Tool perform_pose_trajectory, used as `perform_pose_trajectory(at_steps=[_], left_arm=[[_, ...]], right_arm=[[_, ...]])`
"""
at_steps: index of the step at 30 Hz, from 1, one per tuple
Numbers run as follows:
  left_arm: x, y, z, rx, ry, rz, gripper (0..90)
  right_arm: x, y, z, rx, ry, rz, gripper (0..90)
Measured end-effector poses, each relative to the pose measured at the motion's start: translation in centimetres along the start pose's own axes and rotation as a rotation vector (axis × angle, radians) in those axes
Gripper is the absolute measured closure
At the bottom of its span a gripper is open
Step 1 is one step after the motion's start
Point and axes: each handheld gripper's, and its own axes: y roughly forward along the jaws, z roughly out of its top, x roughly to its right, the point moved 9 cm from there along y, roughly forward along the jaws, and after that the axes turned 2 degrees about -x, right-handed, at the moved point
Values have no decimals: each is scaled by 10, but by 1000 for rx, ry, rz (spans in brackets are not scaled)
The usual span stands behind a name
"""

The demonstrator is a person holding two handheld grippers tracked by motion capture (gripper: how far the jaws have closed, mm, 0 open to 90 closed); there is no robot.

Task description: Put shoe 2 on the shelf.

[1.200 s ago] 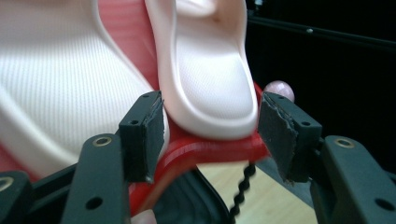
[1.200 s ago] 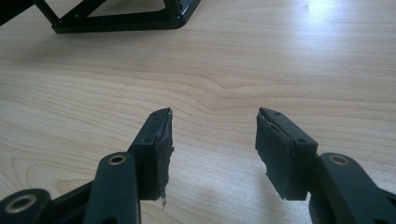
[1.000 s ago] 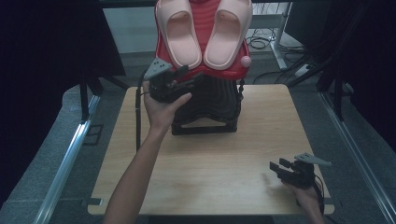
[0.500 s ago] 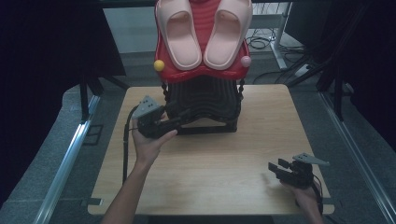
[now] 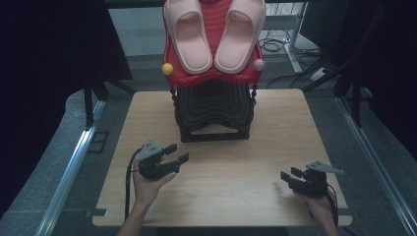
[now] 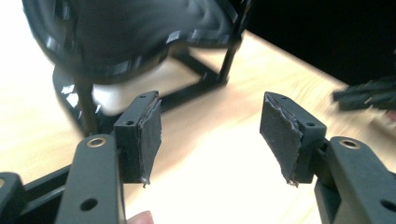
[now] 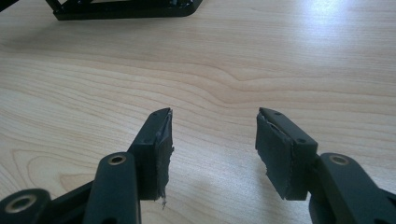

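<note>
A pair of pink slippers lies on the red upper shelf of a black rack at the back middle of the wooden table. My left gripper is held open near the table's front left, pointing toward the rack's base, with nothing between its pads. My right gripper rests open low over the front right of the table, its jaws apart over bare wood.
A yellow ball and a pink ball sit at the red shelf's corners. Metal rails run along the table's left and right sides. Cables lie on the floor behind. The rack's base bar lies ahead of the right gripper.
My left gripper has come away from the rack, moving down and toward the table's front left. The right gripper has stayed in place.
</note>
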Motion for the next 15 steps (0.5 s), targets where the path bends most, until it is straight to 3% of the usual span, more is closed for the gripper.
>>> perform_pose_trajectory(at_steps=[5,7,15], left_arm=[[-8,5,-32,-48,-43,-4,379],[-9,7,-40,-70,-40,-6,377],[-13,8,-44,-75,-64,-4,367]], right_arm=[[-1,4,-1,-9,8,-3,451],[-2,6,-1,-13,6,-2,448],[-5,10,0,-17,4,4,436]])
